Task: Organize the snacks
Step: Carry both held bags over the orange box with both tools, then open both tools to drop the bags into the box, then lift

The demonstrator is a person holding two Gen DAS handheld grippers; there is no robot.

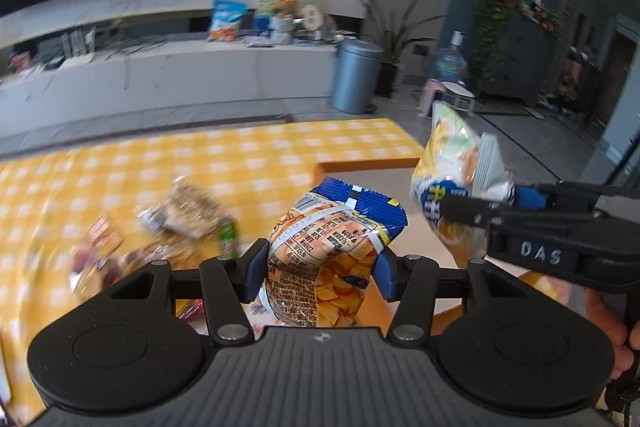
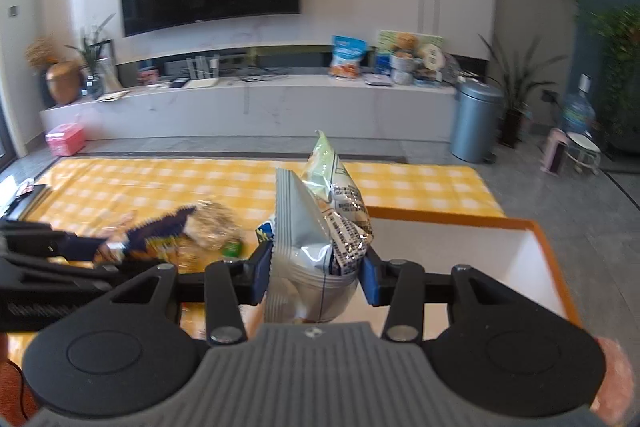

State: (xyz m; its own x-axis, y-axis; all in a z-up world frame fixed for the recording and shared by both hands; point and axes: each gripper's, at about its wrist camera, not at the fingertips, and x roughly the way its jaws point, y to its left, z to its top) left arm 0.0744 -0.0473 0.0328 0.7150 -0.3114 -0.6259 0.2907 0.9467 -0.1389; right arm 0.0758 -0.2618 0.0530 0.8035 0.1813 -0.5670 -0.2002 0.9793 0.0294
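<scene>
Two chip bags are held clear of the table at once, one in each gripper, and most of the risk follows from that. The left gripper is clamped on a blue-and-orange chip bag, its blue pads pressed into the crumpled middle of the pack; the right gripper is clamped on a silver-and-green chip bag, pinched near its lower seam with the bulk standing above the jaws. Both packs are air-filled foil, so a slide out of the pads is judged possible if either hand is swung sharply, and the chips inside could be crushed if the grip is tightened. The white, orange-rimmed bin lies just beyond and to the right of the right gripper, apparently the intended destination. Since the two grippers are carried close beside each other, a collision between them or between the bags could be caused by a simultaneous approach to the bin. A release made too early could leave a bag on the rim or on the yellow checked tablecloth, where the remaining snacks lie loosely piled.
</scene>
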